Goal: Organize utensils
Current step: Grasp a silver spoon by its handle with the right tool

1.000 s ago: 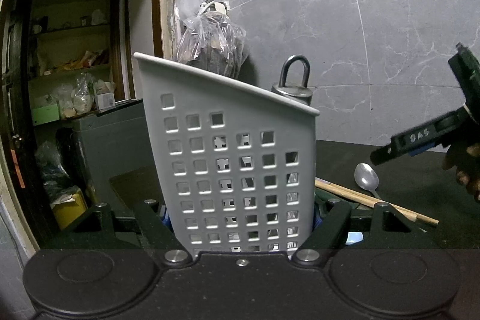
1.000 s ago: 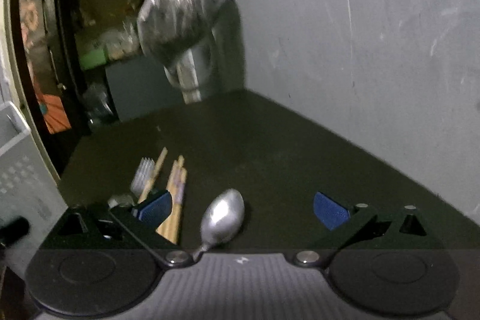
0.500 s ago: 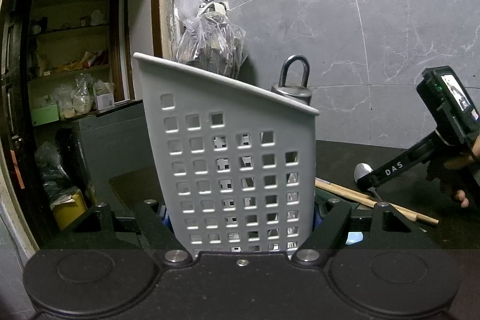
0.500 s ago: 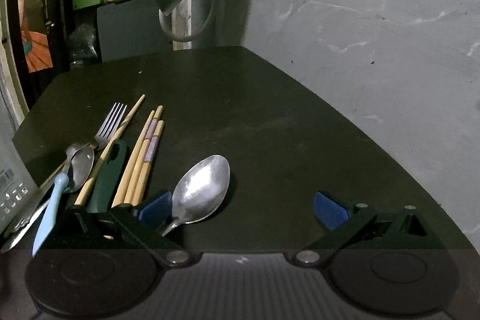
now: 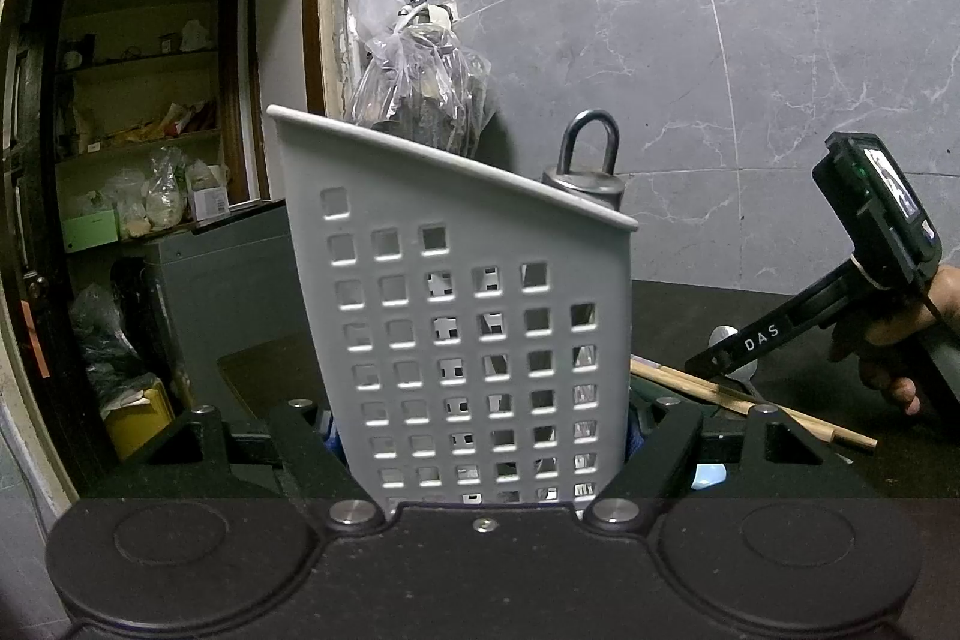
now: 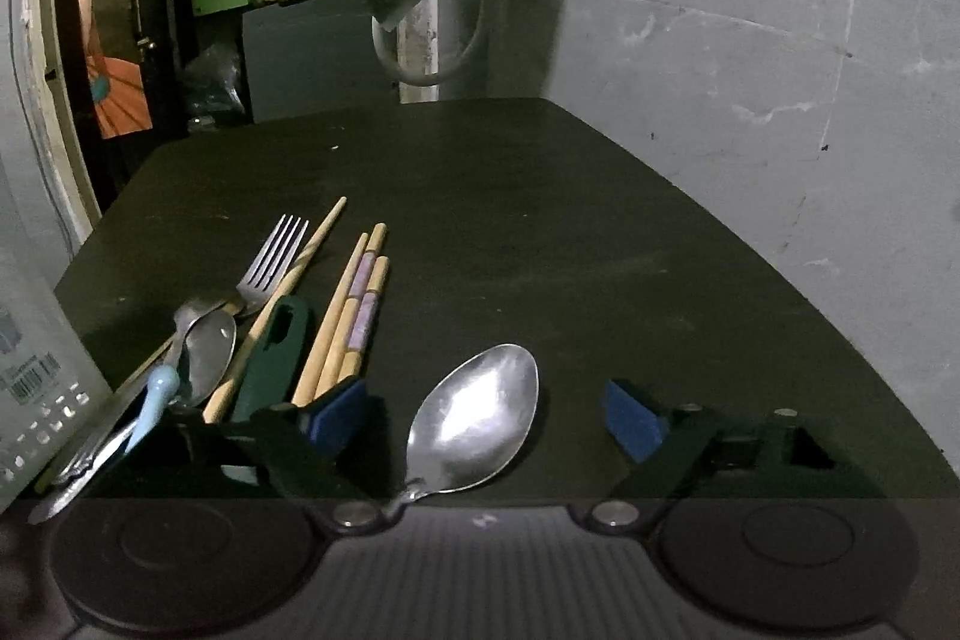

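Right wrist: spoon (image 6: pixel 474 418) between gripper (image 6: pixel 486 418) pads

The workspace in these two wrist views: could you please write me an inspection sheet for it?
Surface: dark tabletop, bare on its far half.
Job's things: grey perforated caddy upright; large steel spoon lying alone; fork, chopsticks, smaller spoon and green-handled tool bunched beside it.
Clutter: hanging plastic bag; padlock behind the caddy.
Grippers: left gripper shut on the caddy; right gripper closing, spoon between its pads, untouched.
Cables: nothing seen.
Surroundings: grey marbled wall; cluttered shelves through a doorway.
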The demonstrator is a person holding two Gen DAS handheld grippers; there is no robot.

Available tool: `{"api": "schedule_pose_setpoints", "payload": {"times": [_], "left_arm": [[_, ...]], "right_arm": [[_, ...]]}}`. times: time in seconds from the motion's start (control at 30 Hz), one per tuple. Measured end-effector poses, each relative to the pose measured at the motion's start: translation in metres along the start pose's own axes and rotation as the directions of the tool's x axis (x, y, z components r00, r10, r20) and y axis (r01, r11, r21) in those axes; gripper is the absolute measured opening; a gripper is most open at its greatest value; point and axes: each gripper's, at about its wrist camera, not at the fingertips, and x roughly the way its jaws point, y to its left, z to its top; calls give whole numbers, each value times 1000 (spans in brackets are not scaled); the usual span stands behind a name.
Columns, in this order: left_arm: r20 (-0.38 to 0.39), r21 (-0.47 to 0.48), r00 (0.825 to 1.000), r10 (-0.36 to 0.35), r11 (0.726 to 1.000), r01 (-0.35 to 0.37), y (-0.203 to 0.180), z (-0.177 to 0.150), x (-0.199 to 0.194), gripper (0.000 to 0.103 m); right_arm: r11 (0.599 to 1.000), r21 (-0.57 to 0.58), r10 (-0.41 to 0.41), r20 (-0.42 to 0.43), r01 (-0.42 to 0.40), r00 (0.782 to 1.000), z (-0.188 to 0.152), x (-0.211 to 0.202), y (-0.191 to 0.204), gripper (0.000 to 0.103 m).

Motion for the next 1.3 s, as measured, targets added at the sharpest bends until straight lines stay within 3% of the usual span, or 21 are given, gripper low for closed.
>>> {"api": "schedule_pose_setpoints", "payload": {"times": [0.07,0.23,0.37,0.83,1.1,1.3], "left_arm": [[0,0,1000,0,1000,0,0,0,0,77],[0,1,1000,0,1000,0,0,0,0,77],[0,1,1000,0,1000,0,0,0,0,77],[1,1,1000,0,1000,0,0,0,0,77],[-2,9,1000,-2,1000,2,-1,-1,1,78],[-6,20,1000,-1,1000,1,-3,0,1,78]], "right_arm": [[1000,10,10,1,-10,1000,0,0,-2,83],[1000,17,14,14,-14,1000,-2,-4,-5,57],[1000,21,13,21,-13,1000,-4,-7,-7,46],[995,102,4,29,-7,1000,-32,-45,-25,46],[990,123,65,26,-68,998,-51,-73,-32,48],[982,154,101,46,-107,994,-49,-69,-47,50]]}}
